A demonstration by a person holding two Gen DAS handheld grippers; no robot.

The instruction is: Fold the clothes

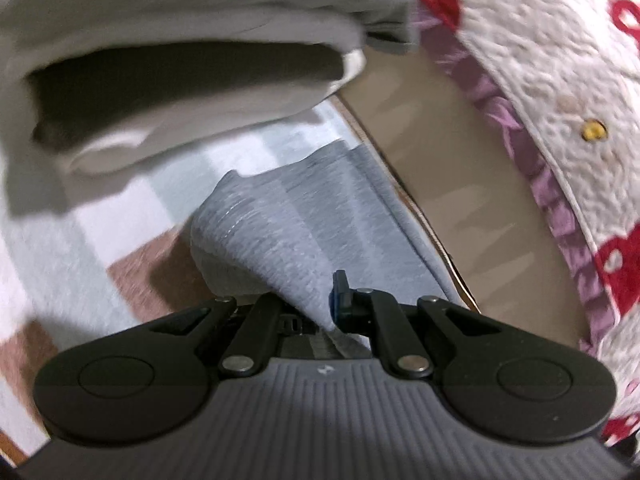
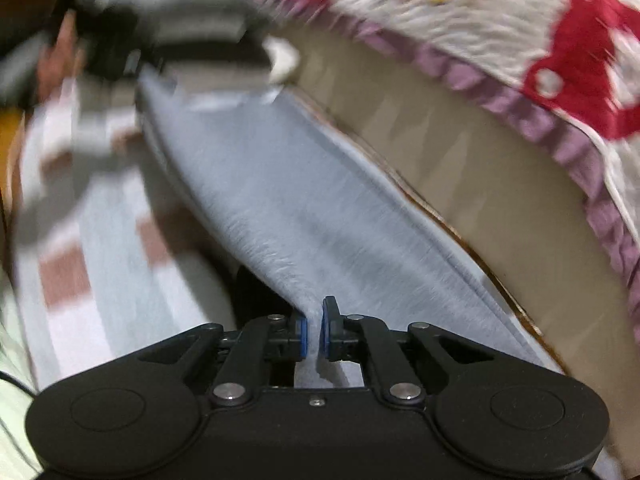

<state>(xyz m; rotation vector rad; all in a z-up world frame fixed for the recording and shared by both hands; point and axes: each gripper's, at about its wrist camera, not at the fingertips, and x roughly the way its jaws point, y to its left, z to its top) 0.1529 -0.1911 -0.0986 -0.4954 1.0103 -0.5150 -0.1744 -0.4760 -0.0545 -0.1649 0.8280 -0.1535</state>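
Gripping only thin edges of the grey garment (image 2: 304,208), both the left gripper (image 1: 320,312) and the right gripper (image 2: 314,340) are clamping cloth that is risking slipping free under tension.

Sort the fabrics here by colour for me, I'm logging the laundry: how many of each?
Grey: 1, the garment pinched by both the left gripper and the right gripper.
White or off-white: 1, the folded pile.
Checked brown and white: 1, the cloth underneath.
White with red and purple trim: 1, the quilt.
Total: 4.
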